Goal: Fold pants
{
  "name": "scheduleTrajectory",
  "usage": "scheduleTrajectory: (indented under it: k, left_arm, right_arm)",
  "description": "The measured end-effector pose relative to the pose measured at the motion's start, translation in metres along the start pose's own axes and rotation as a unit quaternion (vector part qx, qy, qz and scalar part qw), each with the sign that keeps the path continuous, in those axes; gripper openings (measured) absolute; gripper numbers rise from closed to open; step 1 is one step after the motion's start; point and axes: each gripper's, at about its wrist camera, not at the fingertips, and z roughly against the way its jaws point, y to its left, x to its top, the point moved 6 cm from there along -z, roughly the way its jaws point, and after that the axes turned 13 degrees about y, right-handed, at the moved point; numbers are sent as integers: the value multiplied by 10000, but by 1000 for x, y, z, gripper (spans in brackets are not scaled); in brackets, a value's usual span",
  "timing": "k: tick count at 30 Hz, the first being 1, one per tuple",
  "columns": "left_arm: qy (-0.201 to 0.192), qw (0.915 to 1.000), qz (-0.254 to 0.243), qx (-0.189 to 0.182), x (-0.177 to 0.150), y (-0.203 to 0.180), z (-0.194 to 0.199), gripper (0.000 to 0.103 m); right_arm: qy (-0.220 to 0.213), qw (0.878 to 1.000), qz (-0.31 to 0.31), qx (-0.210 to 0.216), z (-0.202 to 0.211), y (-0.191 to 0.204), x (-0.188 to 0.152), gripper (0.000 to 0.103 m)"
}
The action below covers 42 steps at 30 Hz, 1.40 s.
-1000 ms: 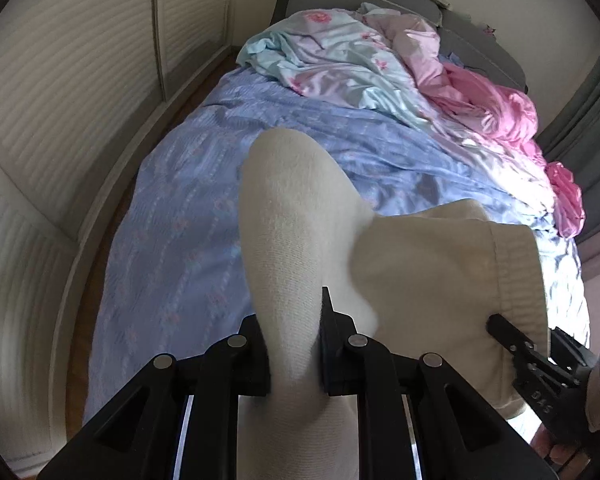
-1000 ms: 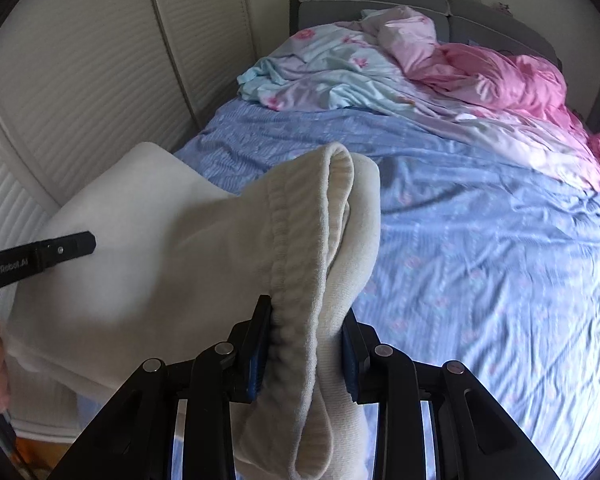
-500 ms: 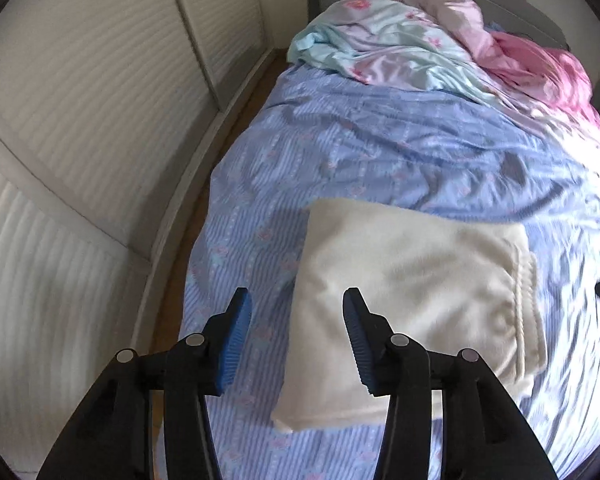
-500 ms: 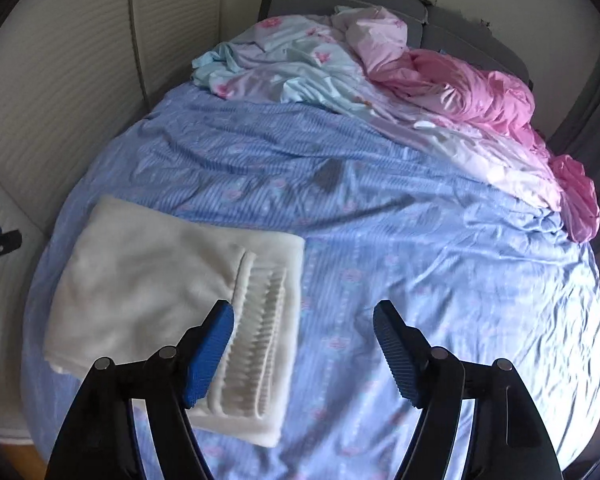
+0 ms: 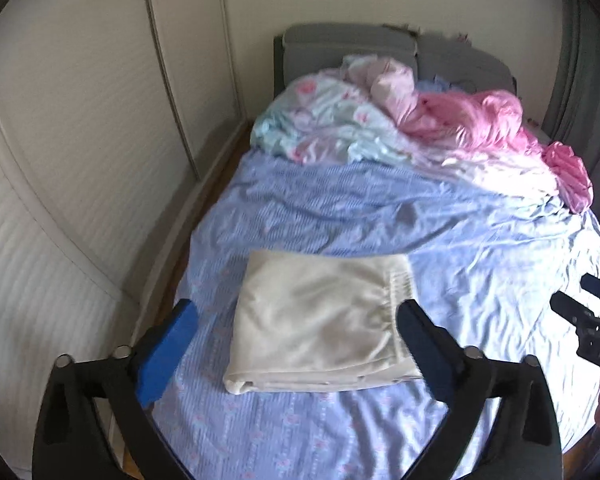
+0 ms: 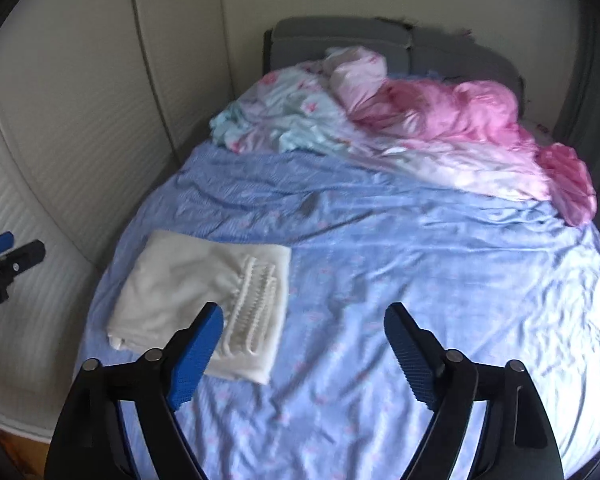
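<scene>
At the left there is the pale ribbed wardrobe door (image 5: 72, 168), and the bed (image 5: 480, 248) with its blue sheet lies beside it. The left claw (image 5: 296, 338) has just been opening and now stands wide apart with nothing between its blue pads; the pants (image 5: 320, 320) lie under it on the sheet, not touched. The pants are a cream, folded packet near the left edge of the bed, with the ribbed waistband (image 6: 256, 304) on their right side. The right claw (image 6: 302, 350) has also just been opening; its jaws are apart and empty, above the bare sheet just right of the waistband. Behind, near the grey headboard (image 5: 348, 48), a pink and pale blue duvet (image 5: 420, 128) is crumpled. I judge the fold is finished and both claws are released. To end this step well, the claws should go away straight, without catching the waistband. The near left corner looks a little loose, but the picture is blurred there.
</scene>
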Motion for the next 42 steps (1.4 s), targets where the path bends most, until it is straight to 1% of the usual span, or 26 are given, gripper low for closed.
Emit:
scheduleTrajectory:
  k: [4, 6, 9, 12, 16, 19, 21, 25, 28, 32, 37, 42]
  left_arm:
    - [-205, 9997, -161, 46, -19, -36, 38, 103]
    - [-244, 9994, -250, 20, -35, -59, 57, 103]
    - [-202, 9993, -318, -17, -57, -86, 79, 103]
    - [-164, 9992, -251, -254, -82, -113, 104, 103]
    - [-197, 9987, -187, -428, -108, -146, 131, 103]
    - [-208, 9971, -341, -654, -128, -180, 151, 103]
    - [-201, 9965, -450, -678, -140, -198, 159, 103]
    - [-276, 9954, -619, -671, -163, -234, 179, 103]
    - [-301, 9952, -651, -659, -176, -253, 190, 103]
    - [-343, 9957, -585, -633, -188, -270, 201, 103]
    - [-363, 9964, -457, -607, -195, -283, 210, 103]
    - [-382, 9967, -433, -570, -202, -294, 214, 103]
  right_arm:
    - [-220, 9995, -93, -220, 46, -30, -33, 84]
    - [-319, 9989, -102, -325, 68, -44, -49, 84]
    - [-488, 9976, -207, -444, 105, -70, -79, 84]
    - [-533, 9969, -328, -476, 134, -93, -104, 84]
    - [-540, 9962, -528, -426, 169, -125, -138, 84]
    - [-560, 9954, -619, -467, 191, -147, -163, 84]
    - [-580, 9952, -623, -473, 204, -160, -177, 84]
    - [-613, 9956, -561, -433, 221, -179, -195, 84]
    - [-652, 9959, -509, -356, 231, -191, -207, 84]
    - [-688, 9963, -429, -276, 240, -201, -219, 84]
    - [-673, 9970, -338, -180, 245, -215, -230, 84]
    - [-696, 9971, -291, -109, 250, -226, -237, 84]
